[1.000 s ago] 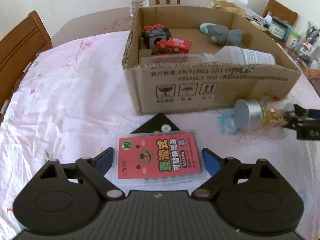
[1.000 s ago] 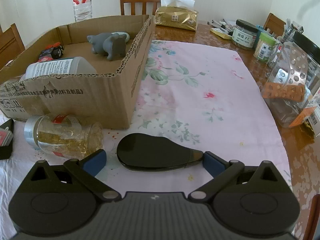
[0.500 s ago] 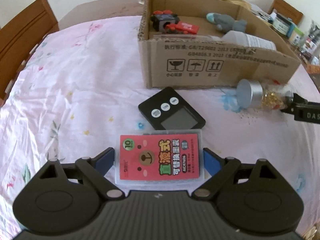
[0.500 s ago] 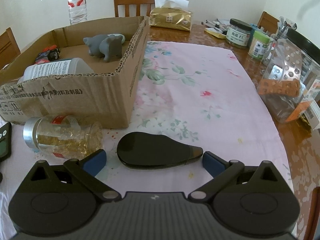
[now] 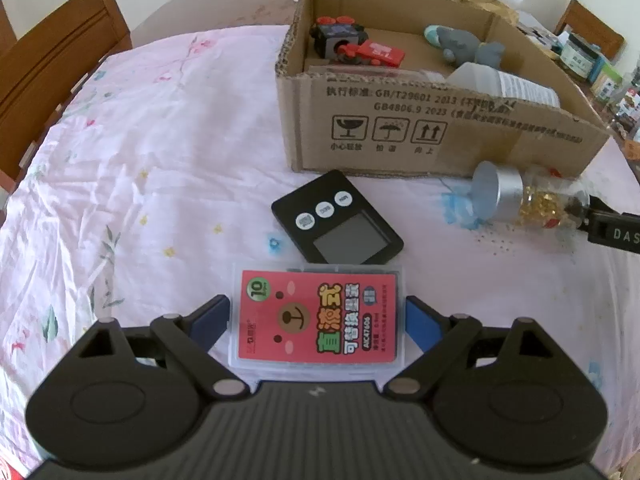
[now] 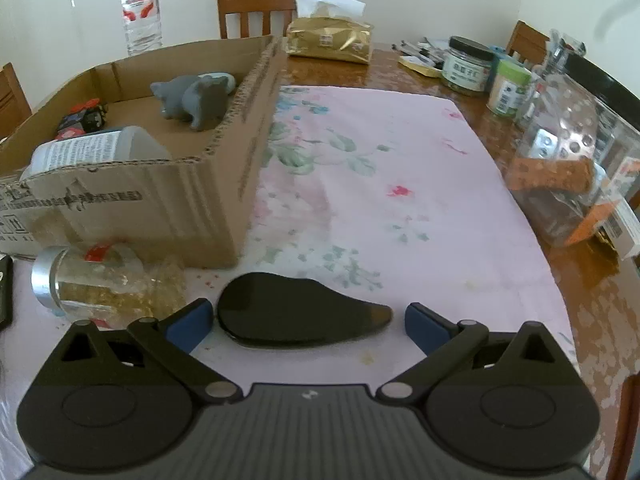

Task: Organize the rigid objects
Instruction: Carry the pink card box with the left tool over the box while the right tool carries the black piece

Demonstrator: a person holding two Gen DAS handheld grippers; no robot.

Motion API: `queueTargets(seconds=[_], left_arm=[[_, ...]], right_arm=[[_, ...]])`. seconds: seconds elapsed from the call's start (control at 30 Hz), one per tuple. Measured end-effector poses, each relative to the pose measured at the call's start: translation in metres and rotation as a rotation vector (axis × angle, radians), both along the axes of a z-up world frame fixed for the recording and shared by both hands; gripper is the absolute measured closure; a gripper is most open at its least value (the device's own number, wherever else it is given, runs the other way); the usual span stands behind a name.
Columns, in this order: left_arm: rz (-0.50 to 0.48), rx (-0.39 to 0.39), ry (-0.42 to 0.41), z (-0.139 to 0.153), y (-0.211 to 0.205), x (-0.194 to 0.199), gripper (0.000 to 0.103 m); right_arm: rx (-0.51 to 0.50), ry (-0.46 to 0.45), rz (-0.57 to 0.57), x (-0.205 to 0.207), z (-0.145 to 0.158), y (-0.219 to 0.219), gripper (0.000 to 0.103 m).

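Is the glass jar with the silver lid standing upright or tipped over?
Tipped over. The jar lies on its side on the tablecloth in front of the cardboard box, lid facing sideways.

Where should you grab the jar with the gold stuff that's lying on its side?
Grab the jar around its clear glass middle, coming down from above with one finger on each long side. It lies on its side beside the cardboard box, so the round body could roll; the silver lid end looks smoother and probably more slippery.
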State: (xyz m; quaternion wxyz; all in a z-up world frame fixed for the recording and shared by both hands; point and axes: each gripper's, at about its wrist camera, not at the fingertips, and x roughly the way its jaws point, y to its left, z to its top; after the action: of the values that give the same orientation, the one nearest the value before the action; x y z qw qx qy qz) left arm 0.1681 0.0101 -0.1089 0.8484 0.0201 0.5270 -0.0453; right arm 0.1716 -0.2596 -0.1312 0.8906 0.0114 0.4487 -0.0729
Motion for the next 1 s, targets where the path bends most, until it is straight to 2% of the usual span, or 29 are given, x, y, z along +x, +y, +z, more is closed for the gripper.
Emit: queueTargets(seconds=[0.2, 0.4, 0.6, 0.7, 1.0], left_arm=[[0.048, 0.000, 0.011, -0.0005, 0.0011, 0.0007, 0.011], [0.067, 0.004, 0.015, 0.0000, 0.0008, -0.0012, 0.011], [0.079, 0.006, 0.016, 0.0001, 0.0003, -0.0006, 0.011], [0.092, 0.000, 0.021, 0.0006, 0.0006, 0.0006, 0.011], [0.040, 0.015, 0.006, 0.0048, -0.0011, -0.0013, 0.012]], right_arm=[[-0.004, -0.017, -0.063, -0.0010, -0.0006, 0.0024, 0.000], [-0.002, -0.017, -0.031, 0.0014, -0.0007, 0.0014, 0.000], [-0.005, -0.023, -0.003, -0.0004, 0.0020, 0.0019, 0.010], [-0.004, -0.024, -0.003, -0.0008, 0.0018, 0.0022, 0.010], [-0.015, 0.000, 0.027, -0.0045, 0.0068, 0.0013, 0.010]])
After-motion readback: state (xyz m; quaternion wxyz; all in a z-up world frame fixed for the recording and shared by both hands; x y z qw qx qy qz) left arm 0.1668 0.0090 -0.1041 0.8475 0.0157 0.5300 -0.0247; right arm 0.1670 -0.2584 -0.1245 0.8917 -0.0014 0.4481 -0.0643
